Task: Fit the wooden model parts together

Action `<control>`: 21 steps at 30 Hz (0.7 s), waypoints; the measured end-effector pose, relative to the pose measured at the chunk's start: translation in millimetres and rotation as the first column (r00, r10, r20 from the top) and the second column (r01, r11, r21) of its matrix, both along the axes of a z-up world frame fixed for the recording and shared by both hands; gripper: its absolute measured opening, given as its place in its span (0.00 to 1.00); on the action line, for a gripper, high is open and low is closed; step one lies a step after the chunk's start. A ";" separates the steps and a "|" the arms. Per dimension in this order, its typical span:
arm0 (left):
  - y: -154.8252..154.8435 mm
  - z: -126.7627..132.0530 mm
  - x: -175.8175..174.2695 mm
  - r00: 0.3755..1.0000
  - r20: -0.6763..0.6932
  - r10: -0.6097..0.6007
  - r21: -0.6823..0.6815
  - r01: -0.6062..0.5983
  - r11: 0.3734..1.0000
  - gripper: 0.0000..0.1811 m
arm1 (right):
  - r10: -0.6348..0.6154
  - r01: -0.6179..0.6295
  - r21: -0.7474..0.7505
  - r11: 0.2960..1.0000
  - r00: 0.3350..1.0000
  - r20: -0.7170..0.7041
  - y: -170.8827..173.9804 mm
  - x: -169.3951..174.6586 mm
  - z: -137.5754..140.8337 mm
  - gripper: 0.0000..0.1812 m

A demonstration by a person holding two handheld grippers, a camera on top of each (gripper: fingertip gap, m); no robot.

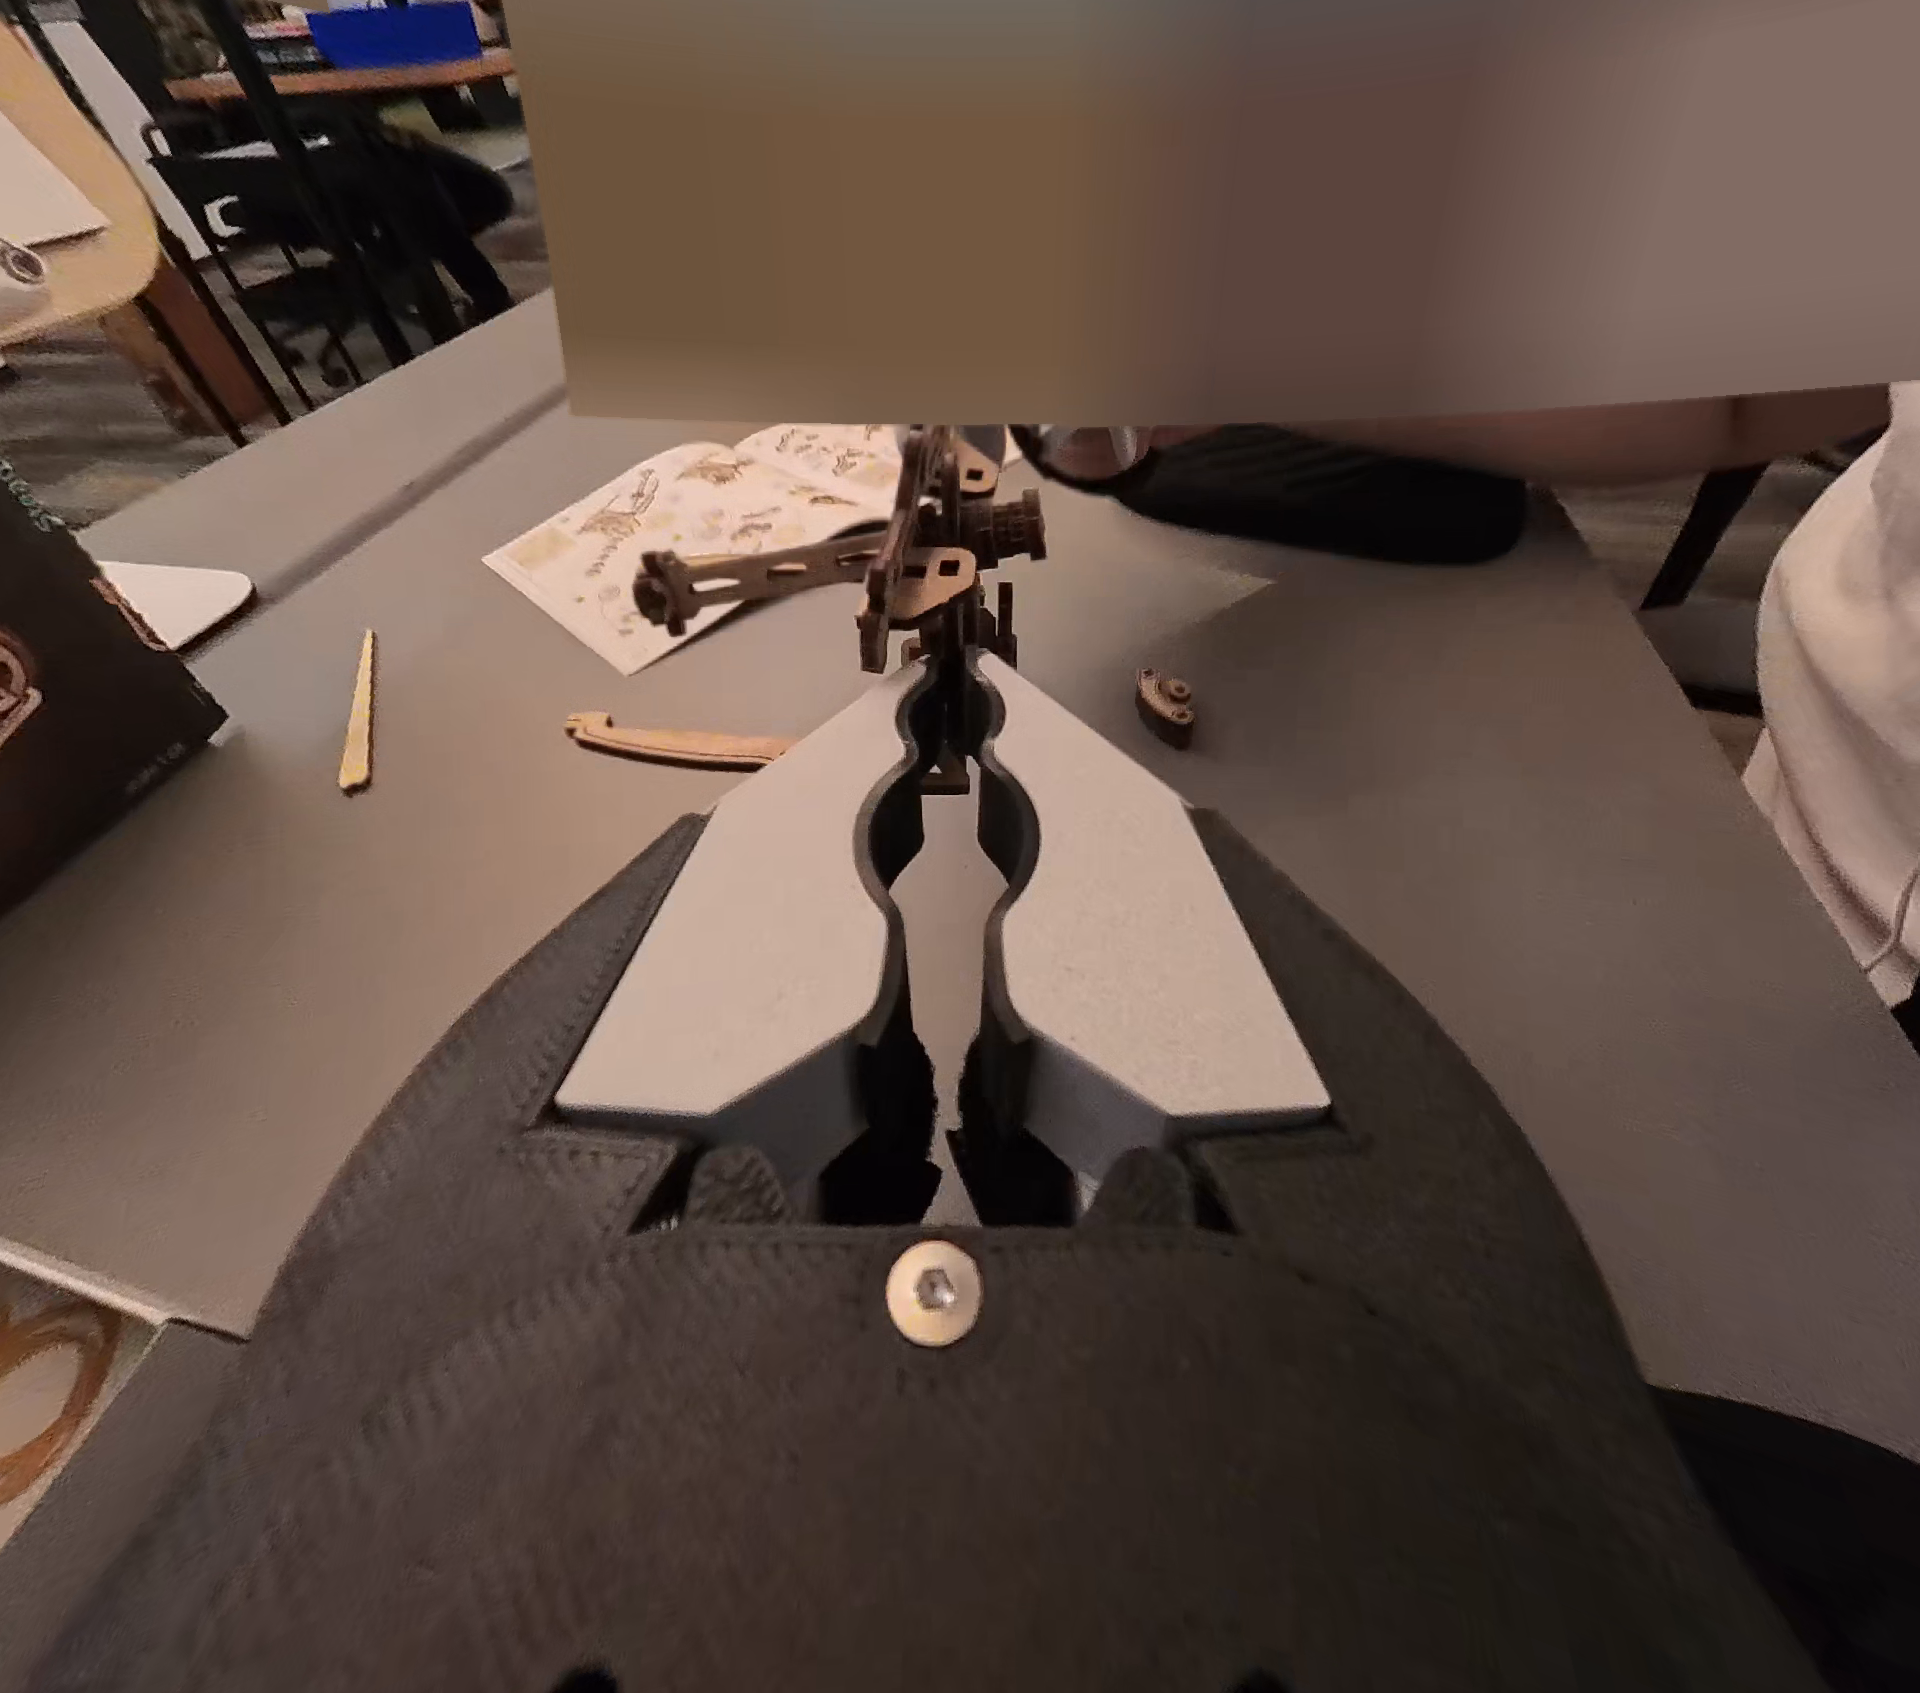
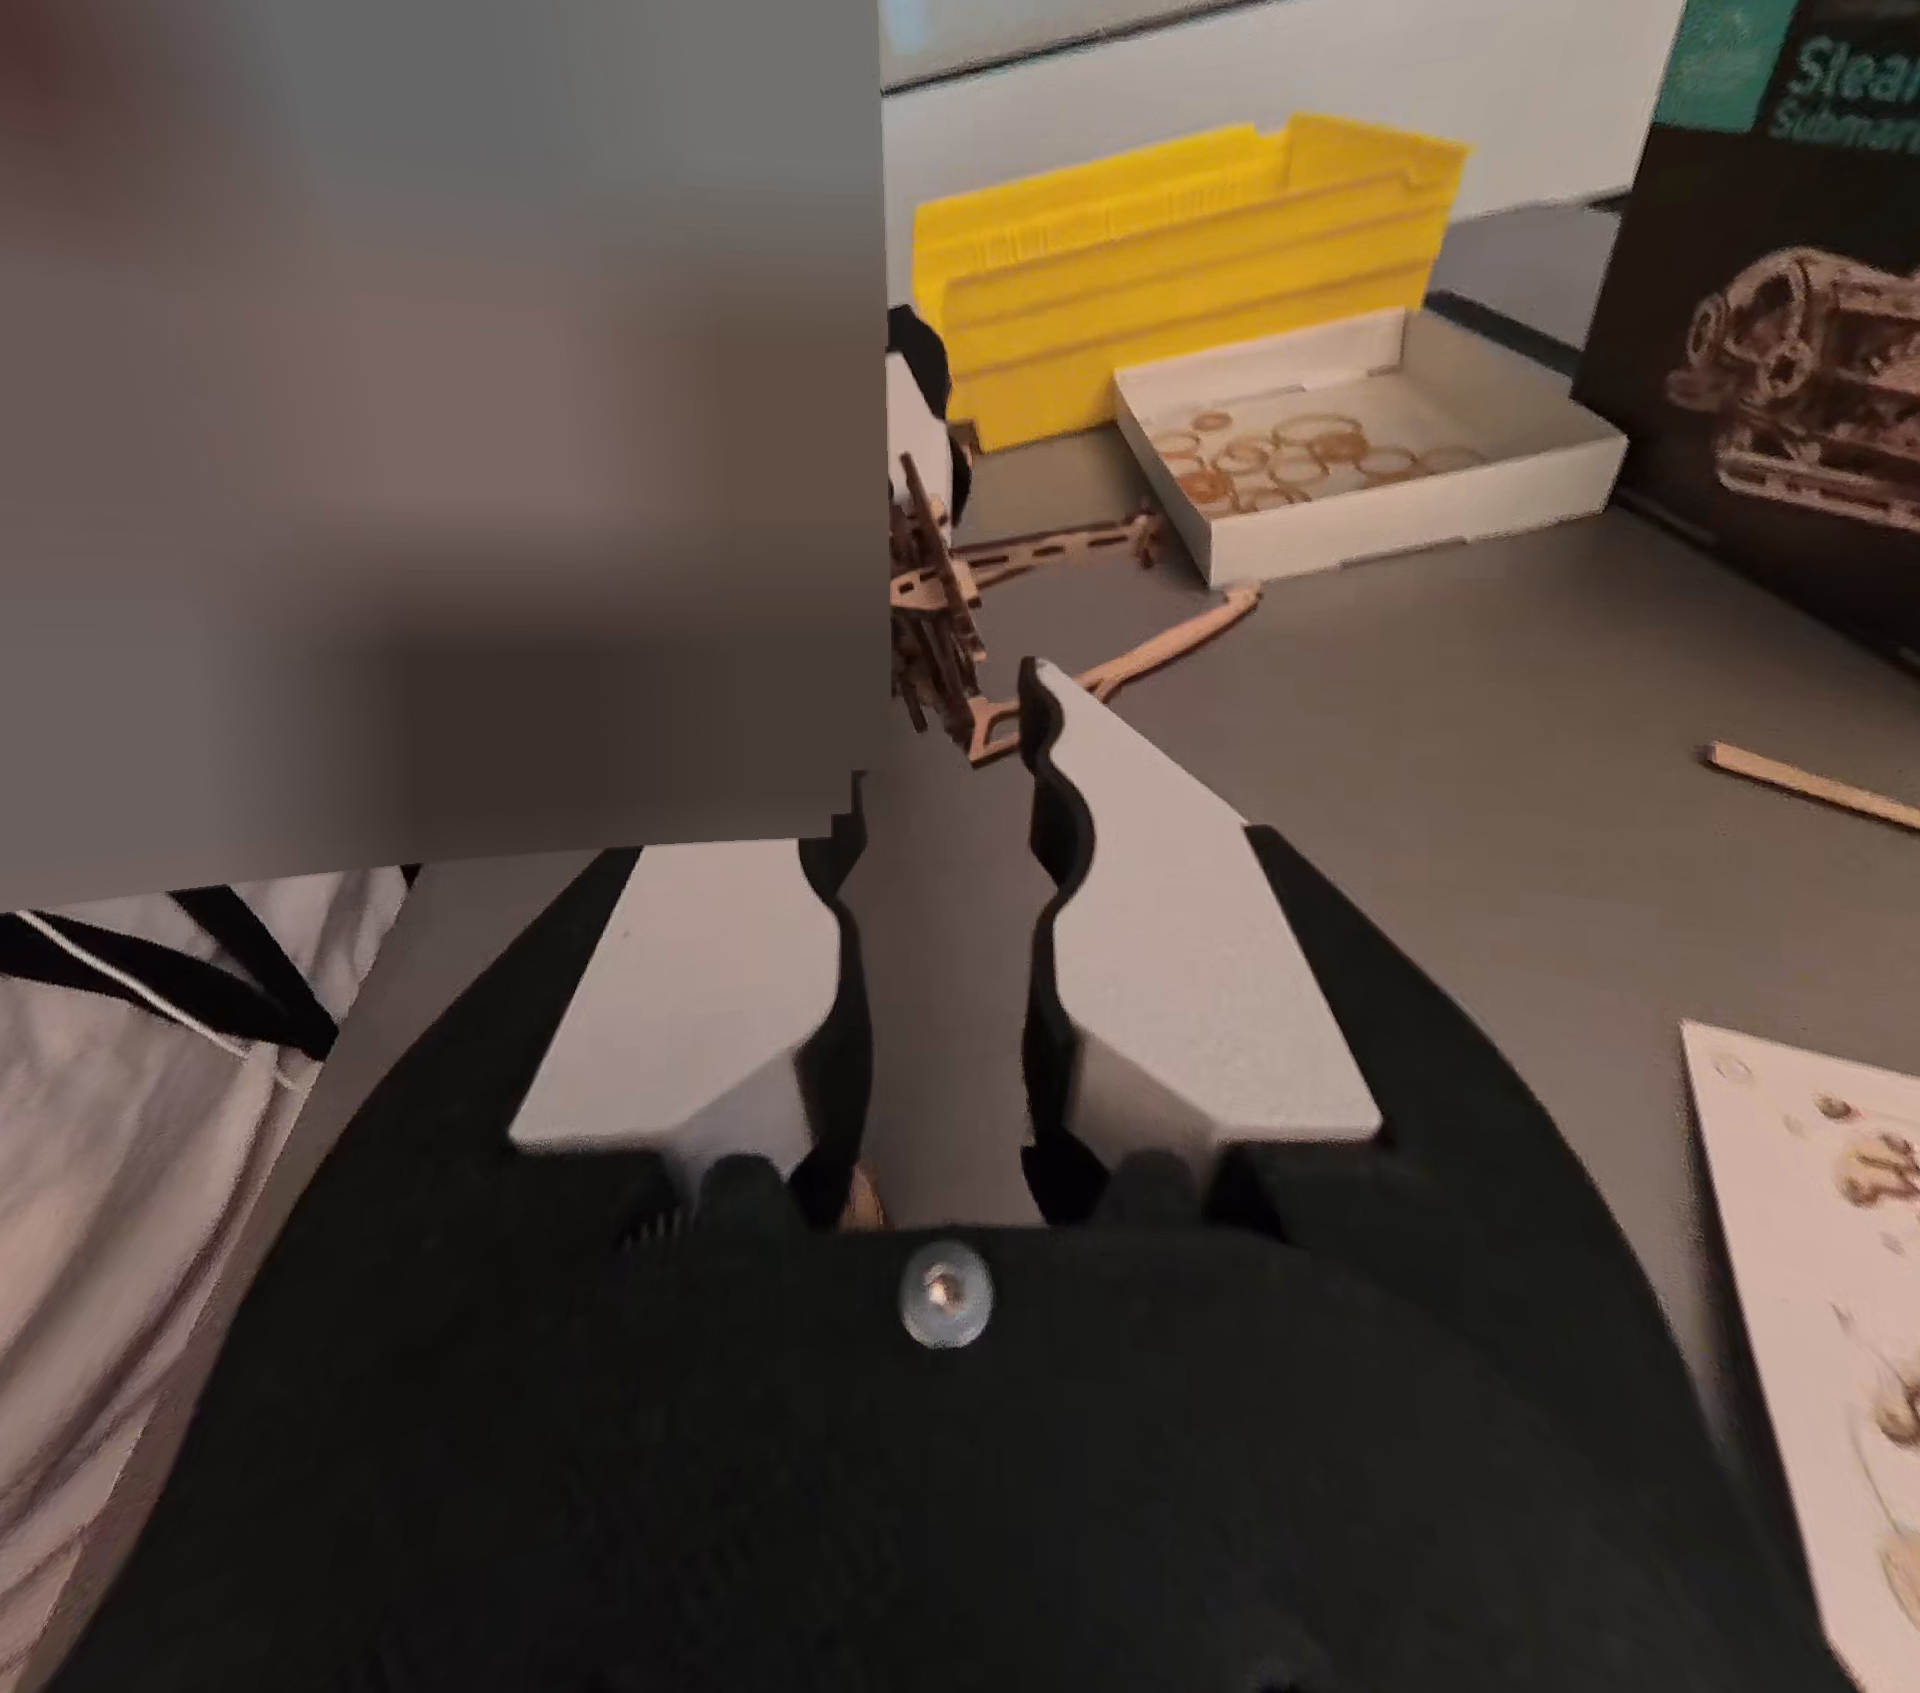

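Note:
My left gripper (image 1: 948,679) is shut on the lower part of a dark wooden model assembly (image 1: 930,563) and holds it upright above the grey table (image 1: 1403,812). A long slotted arm (image 1: 748,578) sticks out of the model to the left. My right gripper (image 2: 948,739) is open and empty, just short of the same model (image 2: 935,604); its left fingertip is hidden by a blurred patch. A curved wooden strip (image 1: 675,739) lies on the table, also in the right wrist view (image 2: 1143,656). A small dark wooden piece (image 1: 1164,698) lies to the right.
An instruction booklet (image 1: 707,521) lies behind the model. A thin wooden stick (image 1: 358,708) and a dark product box (image 1: 62,687) are at the left. The right wrist view shows a yellow bin (image 2: 1184,272), a white tray (image 2: 1538,480) of rings, and the box (image 2: 1766,293). Some 5 centimetres of space lies between my two pairs of fingers. My right tips are roughly 12 centimetres from the small dark wooden piece (image 1: 1164,698).

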State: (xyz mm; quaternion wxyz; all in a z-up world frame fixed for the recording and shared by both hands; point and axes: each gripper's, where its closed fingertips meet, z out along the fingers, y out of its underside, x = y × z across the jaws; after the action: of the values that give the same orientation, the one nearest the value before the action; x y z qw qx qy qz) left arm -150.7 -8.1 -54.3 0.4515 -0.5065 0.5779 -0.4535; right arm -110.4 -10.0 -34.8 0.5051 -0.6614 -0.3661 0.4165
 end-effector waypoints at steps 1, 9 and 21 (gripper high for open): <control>-0.2 1.3 0.0 1.000 0.010 -0.002 -0.009 0.002 1.000 0.00 | 0.009 -0.009 0.025 1.000 1.000 -0.019 -1.2 -3.8 2.8 0.14; -4.5 4.8 2.4 0.998 0.041 -0.038 -0.073 0.041 0.996 0.00 | 0.068 -0.068 0.009 0.998 0.996 -0.048 -2.8 -28.0 -8.6 0.06; 27.0 9.6 -13.8 0.996 0.030 0.079 -0.233 -0.070 0.970 0.29 | 0.032 -0.031 -0.039 0.999 0.999 0.020 2.2 -20.0 -25.4 0.01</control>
State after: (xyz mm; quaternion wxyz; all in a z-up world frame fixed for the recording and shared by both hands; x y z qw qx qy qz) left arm -164.4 18.9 -44.7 0.4171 -0.5682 0.4926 -0.5104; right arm -130.4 -7.8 -60.2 0.4819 -0.6692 -0.3737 0.4247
